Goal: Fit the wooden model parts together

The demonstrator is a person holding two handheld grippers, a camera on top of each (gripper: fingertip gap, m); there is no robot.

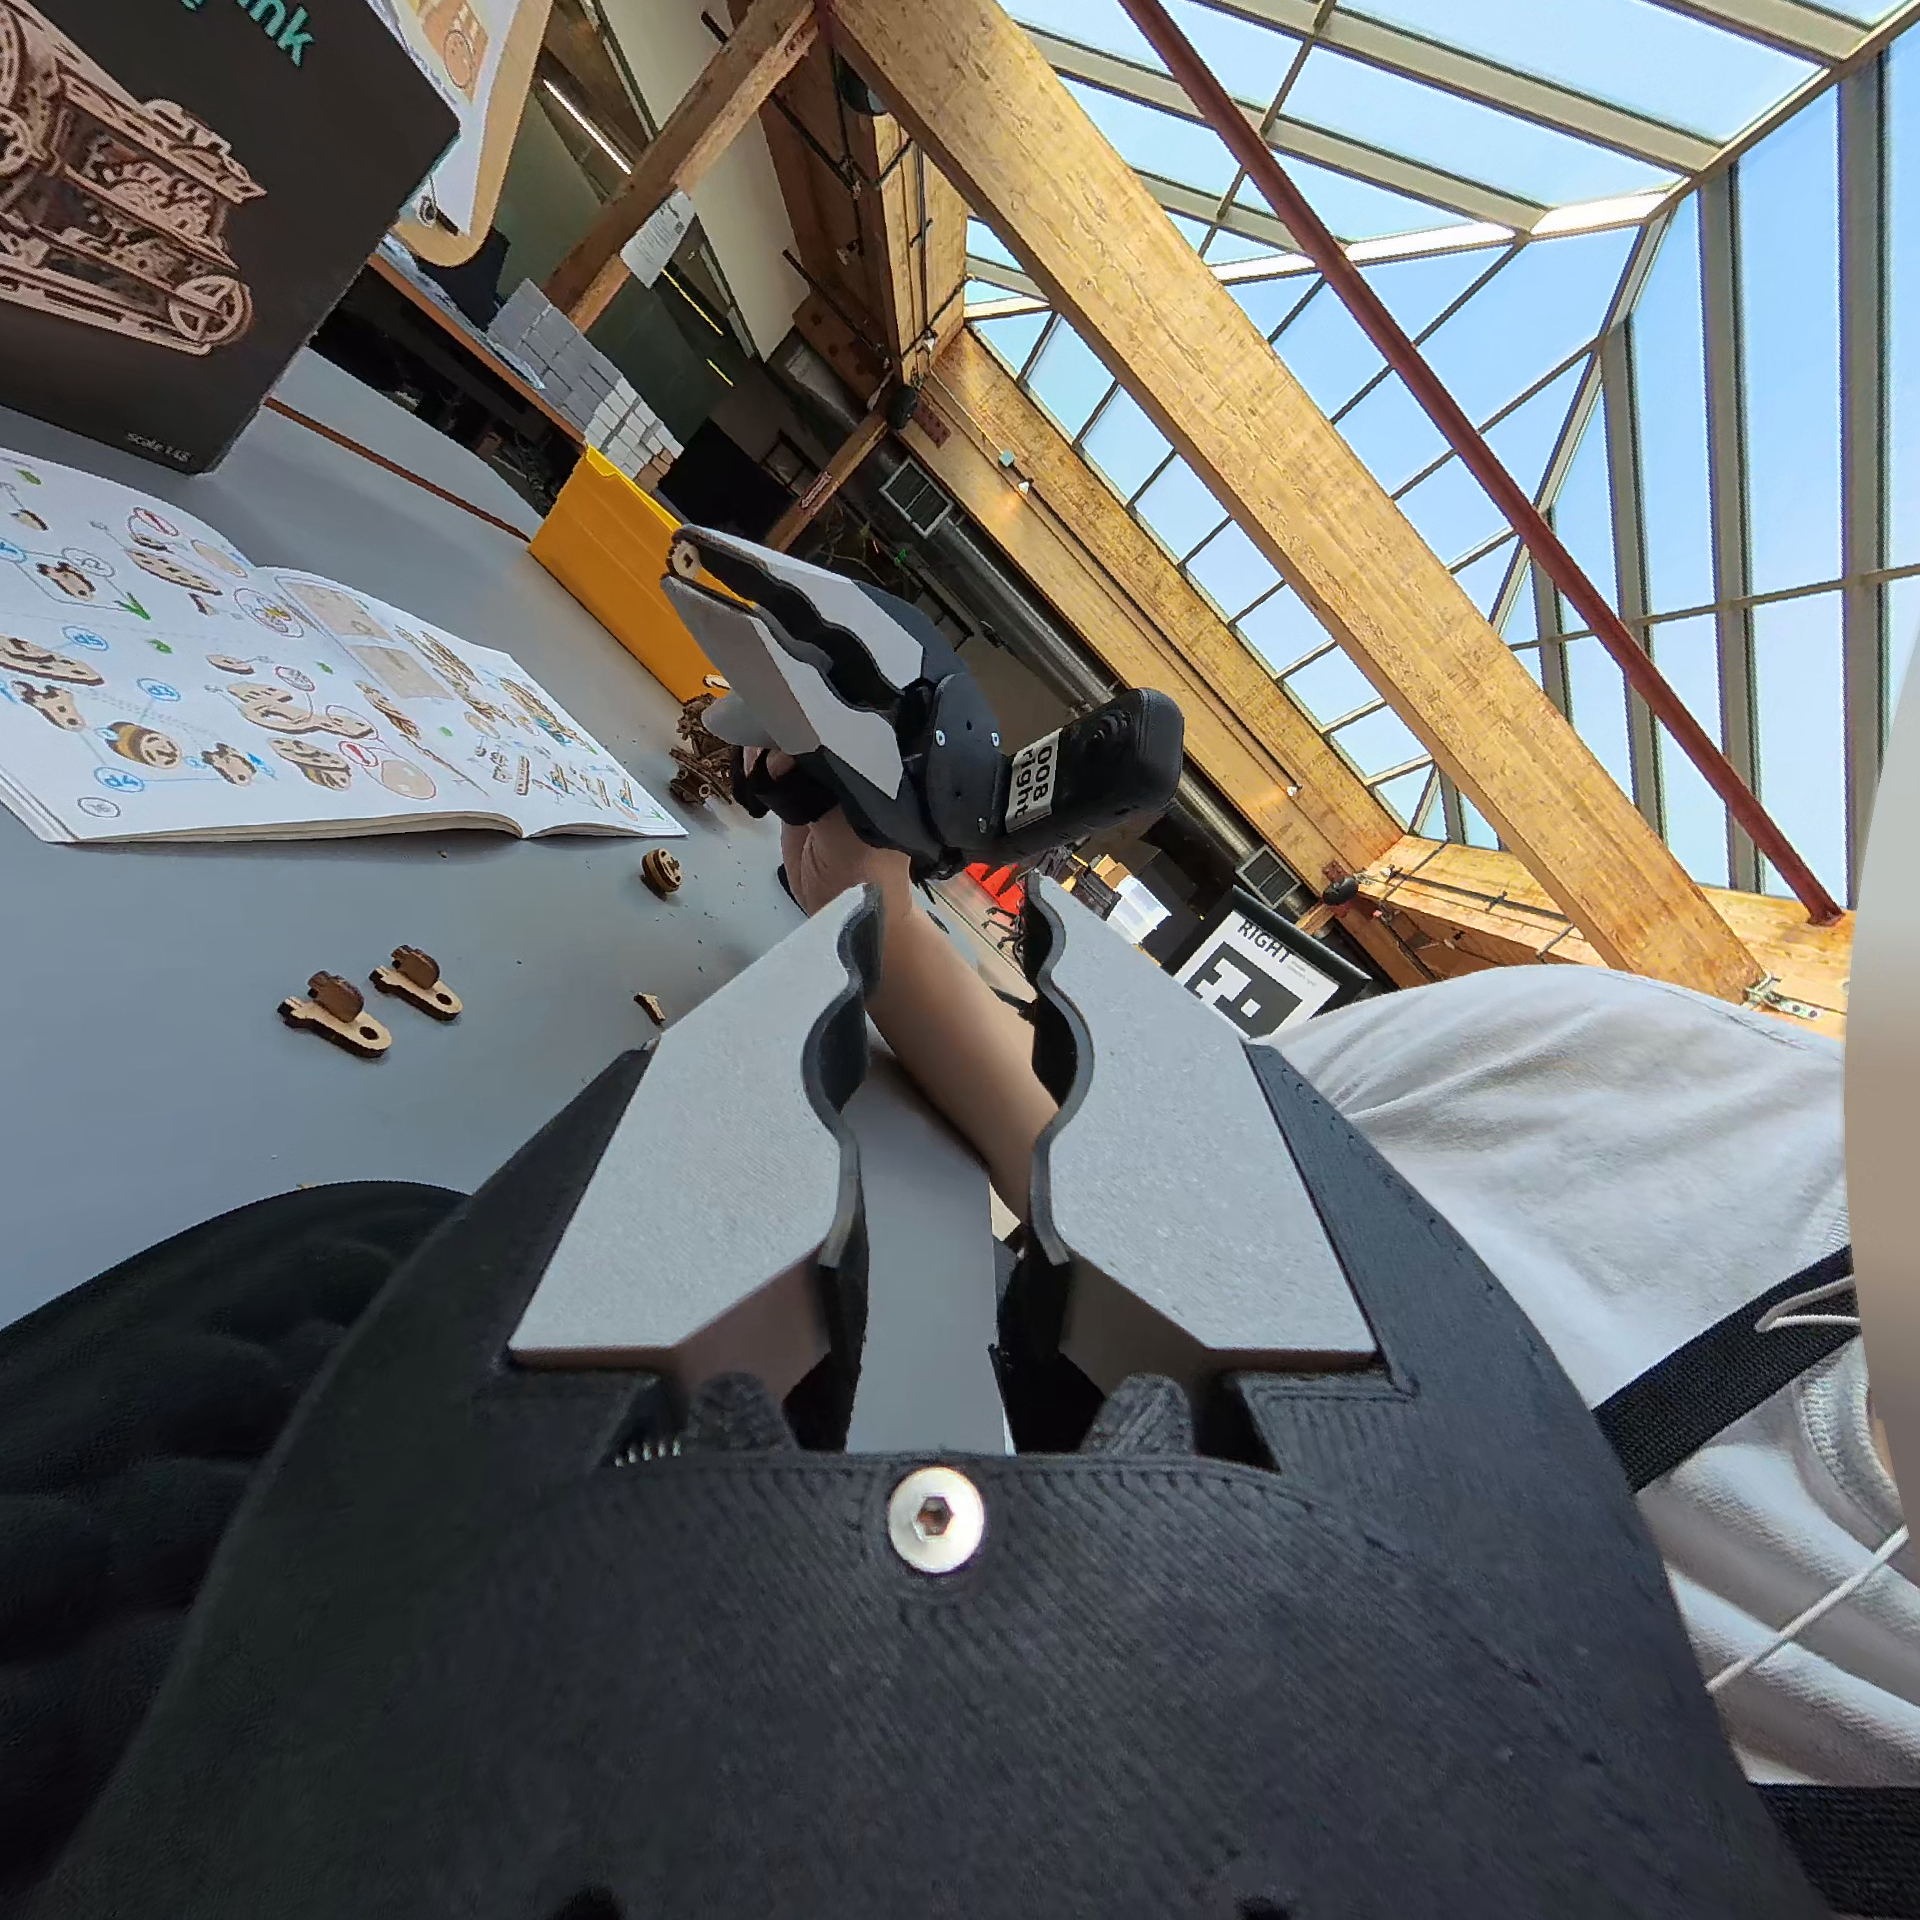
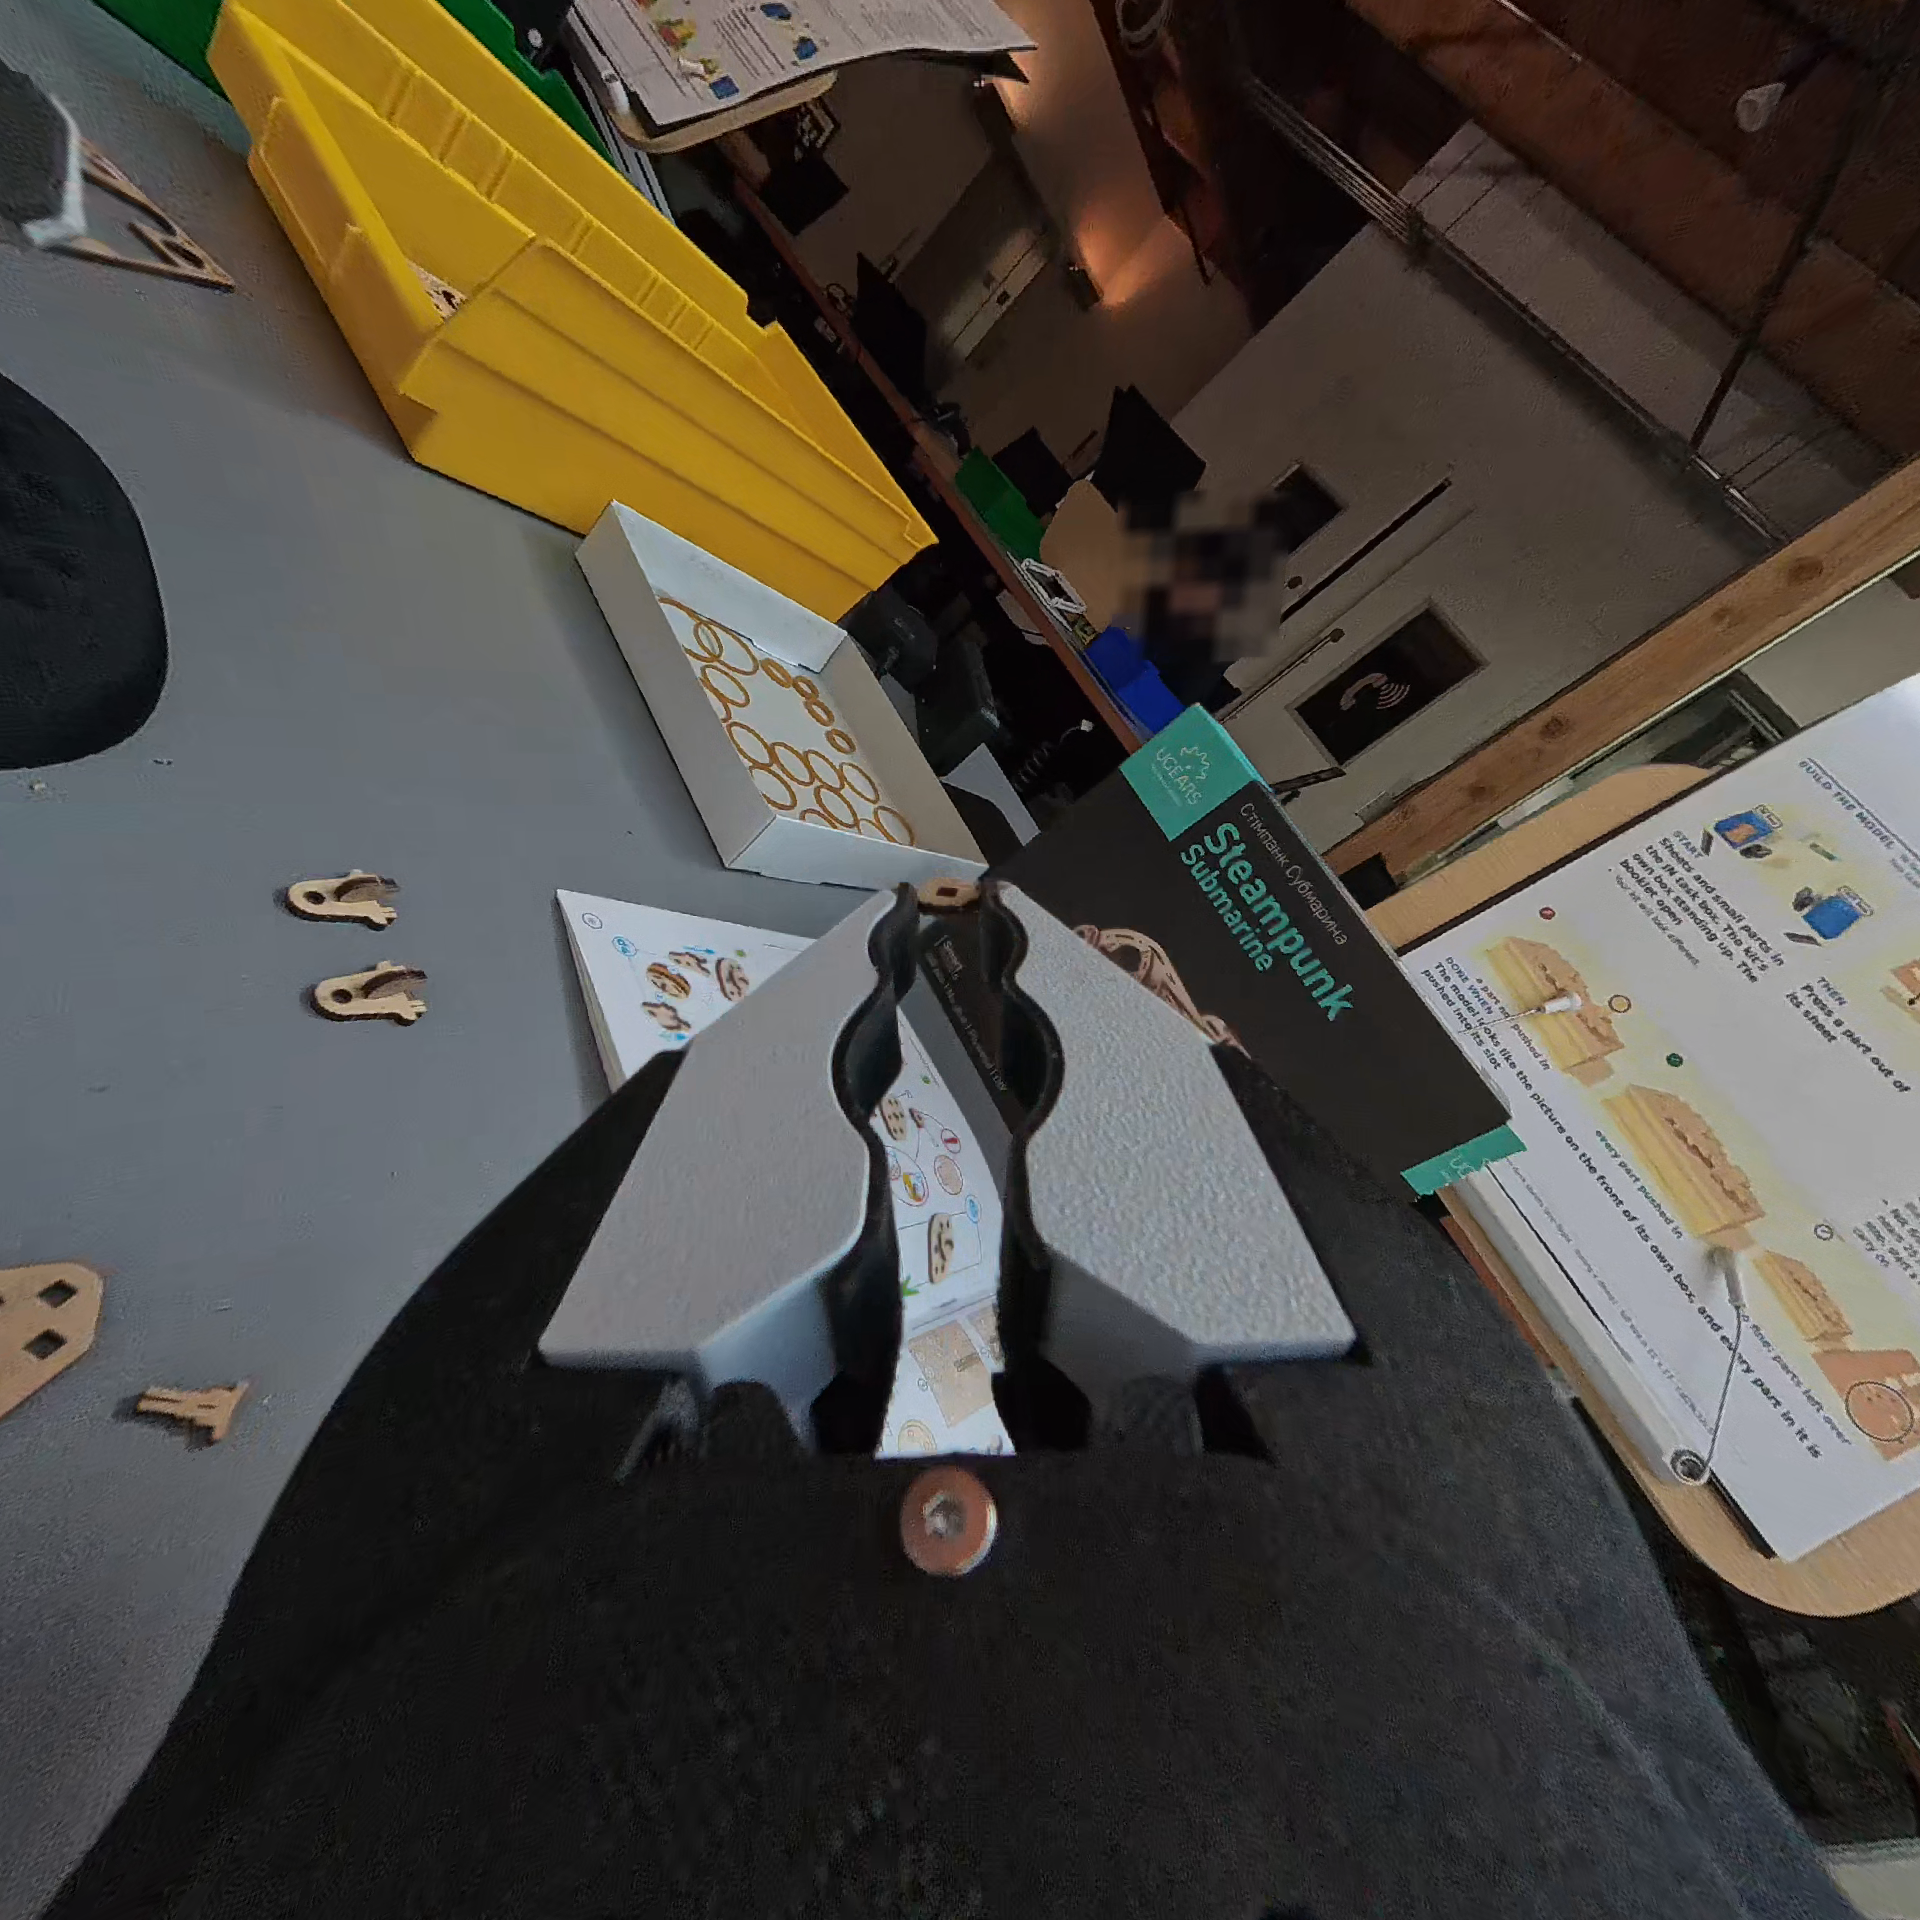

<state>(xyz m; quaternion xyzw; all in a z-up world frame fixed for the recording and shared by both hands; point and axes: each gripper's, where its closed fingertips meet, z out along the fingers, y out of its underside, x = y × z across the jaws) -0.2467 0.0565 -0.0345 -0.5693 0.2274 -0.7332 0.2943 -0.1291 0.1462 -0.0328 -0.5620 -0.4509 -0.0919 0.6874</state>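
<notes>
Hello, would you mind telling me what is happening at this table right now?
A person is building a wooden model kit with two handheld grippers. The right gripper is raised above the grey table, pinching a small round wooden piece at its fingertips. The left gripper is open and empty. Two matching wooden parts lie loose beside the open instruction booklet.

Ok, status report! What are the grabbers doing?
Left gripper open, empty, raised. Right gripper shut on small wooden disc, lifted off table. Nothing in the way.
</notes>
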